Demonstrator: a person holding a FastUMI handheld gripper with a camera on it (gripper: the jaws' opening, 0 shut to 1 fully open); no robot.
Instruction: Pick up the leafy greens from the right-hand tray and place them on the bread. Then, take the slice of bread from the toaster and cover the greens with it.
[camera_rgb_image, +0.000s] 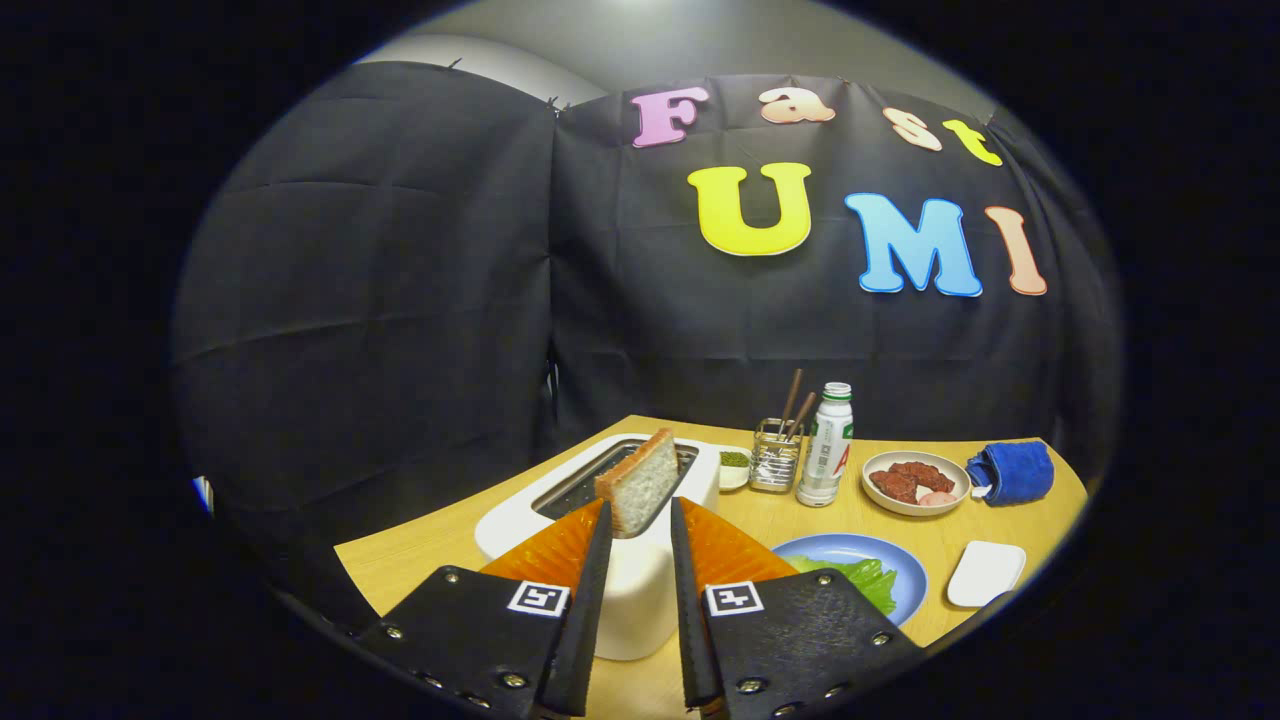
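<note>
A slice of bread (640, 485) stands tilted just above the slot of the white toaster (515, 525), its lower edge in front of the toaster's near wall. My gripper (640, 520) is shut on the slice, one finger pressing on each side of its lower part. To the right of the fingers sits a blue plate (905, 585) with leafy greens (868, 580) lying on it; what lies under the greens is hidden by my right finger.
A small white tray (986, 572) lies right of the blue plate. Behind stand a bowl of red meat (915, 482), a blue cloth (1012, 472), a white bottle (828, 445), a holder with chopsticks (775, 455) and a small dish (735, 462).
</note>
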